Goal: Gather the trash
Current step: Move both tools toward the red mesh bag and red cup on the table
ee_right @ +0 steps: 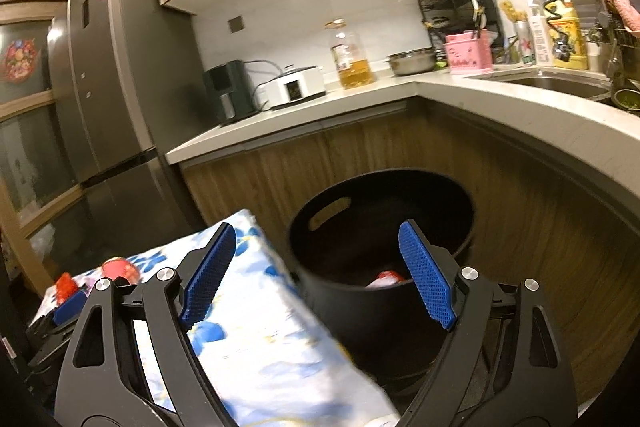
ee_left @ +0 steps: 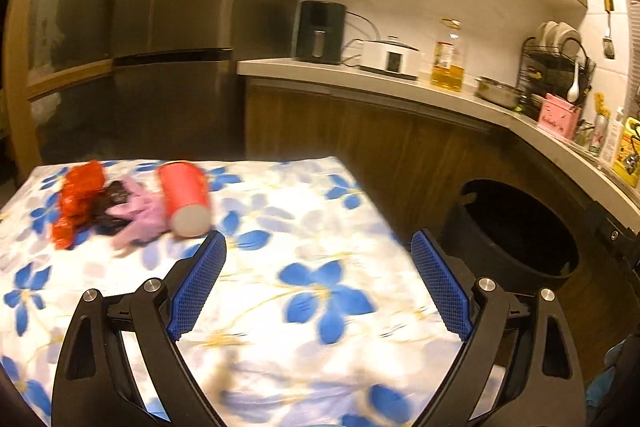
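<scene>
A red paper cup [ee_left: 184,199] lies on its side on the floral tablecloth [ee_left: 288,195]. Left of it sit a pink crumpled piece [ee_left: 140,221], a dark wrapper [ee_left: 114,205] and a red crumpled wrapper [ee_left: 78,199]. My left gripper [ee_left: 318,239] is open and empty, just right of the cup. A black bin [ee_right: 360,315] stands on the floor beside the table, with a red-and-white item [ee_right: 386,277] inside. Above its rim my right gripper [ee_right: 317,227] hangs open and empty. The right wrist view also shows the cup [ee_right: 120,269] and the red wrapper [ee_right: 66,287].
The bin [ee_left: 460,227] stands against wooden cabinets under an L-shaped counter [ee_right: 440,87] with appliances, an oil bottle [ee_right: 352,59], a dish rack and a sink. A tall fridge [ee_right: 116,75] stands behind the table. The table's right edge [ee_right: 304,303] runs close to the bin.
</scene>
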